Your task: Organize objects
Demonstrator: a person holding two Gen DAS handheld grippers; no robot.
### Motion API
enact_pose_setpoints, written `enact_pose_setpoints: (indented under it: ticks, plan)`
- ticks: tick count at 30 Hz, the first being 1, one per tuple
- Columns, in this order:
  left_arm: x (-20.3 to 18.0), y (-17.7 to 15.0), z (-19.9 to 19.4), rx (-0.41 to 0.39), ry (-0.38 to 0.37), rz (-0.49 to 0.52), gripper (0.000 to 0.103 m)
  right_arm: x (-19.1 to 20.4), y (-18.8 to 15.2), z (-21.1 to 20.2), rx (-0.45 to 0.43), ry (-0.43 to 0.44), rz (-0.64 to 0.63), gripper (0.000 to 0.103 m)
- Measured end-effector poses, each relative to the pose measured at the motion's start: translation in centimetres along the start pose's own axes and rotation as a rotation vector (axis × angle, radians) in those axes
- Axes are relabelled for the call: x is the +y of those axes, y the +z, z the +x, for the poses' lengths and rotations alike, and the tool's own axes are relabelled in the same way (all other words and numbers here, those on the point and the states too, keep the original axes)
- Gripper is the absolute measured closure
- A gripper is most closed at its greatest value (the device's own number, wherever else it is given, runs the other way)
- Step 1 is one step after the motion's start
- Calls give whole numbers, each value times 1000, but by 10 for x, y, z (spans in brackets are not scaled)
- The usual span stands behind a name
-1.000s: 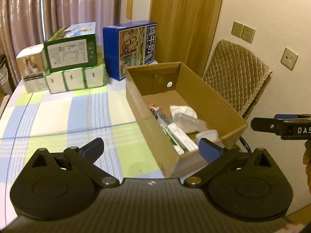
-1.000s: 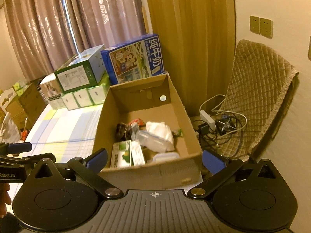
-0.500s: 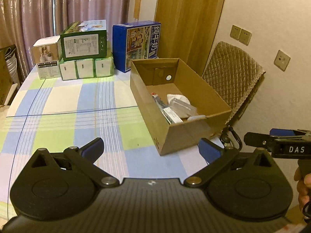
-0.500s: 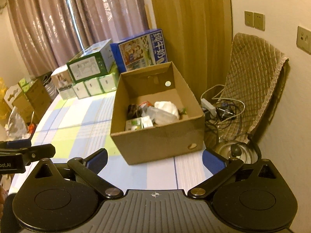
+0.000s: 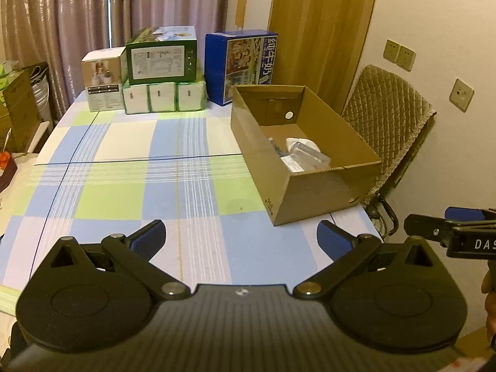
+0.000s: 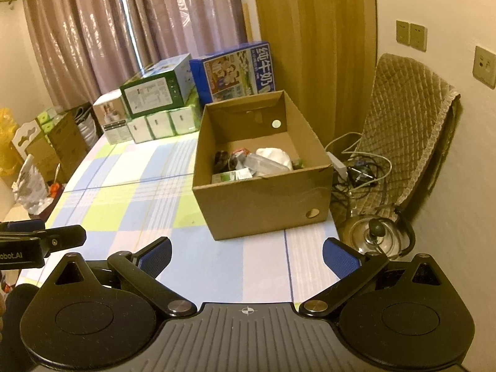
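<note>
**Both grippers held empty above the table; one filled carton at the right edge**

Two grippers are recorded. The left gripper (image 5: 240, 237) is seen with its two blue pads spread wide apart and nothing between them. The right gripper (image 6: 246, 255) is likewise spread, with nothing held. Both are held over the near end of the checked tablecloth (image 5: 124, 192), apart from the carton.

One open cardboard box (image 6: 263, 198) is noted on the table's right side, close to the edge. Small objects (image 6: 248, 164) are piled inside it: a white crumpled item, a clear plastic piece and one or two printed packets can be made out; the rest are partly hidden by the front wall and cannot be counted.

At the far end, one blue carton (image 5: 245, 65), one green carton (image 5: 161, 59) stacked on three white-and-green packs (image 5: 164, 97), and one white box (image 5: 102, 83) are counted.

One quilted chair (image 6: 409, 130) stands beside the table, with one metal kettle (image 6: 376, 238) and tangled cables (image 6: 356, 170) on the floor; the cable count cannot be told. The right gripper's tip is cut off at the edge of the left view.
</note>
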State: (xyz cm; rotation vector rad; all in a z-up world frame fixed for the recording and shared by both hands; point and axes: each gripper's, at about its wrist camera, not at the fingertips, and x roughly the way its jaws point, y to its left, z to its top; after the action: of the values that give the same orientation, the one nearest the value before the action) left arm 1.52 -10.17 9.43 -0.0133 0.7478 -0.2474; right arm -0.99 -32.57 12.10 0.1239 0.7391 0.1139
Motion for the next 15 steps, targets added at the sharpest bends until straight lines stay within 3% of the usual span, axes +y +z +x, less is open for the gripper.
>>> enact_pose_setpoints:
  ticks: [15]
  plan:
    - [-5,-3,-7,-7,-5,4,1,11,3,2,9,1,-30,2]
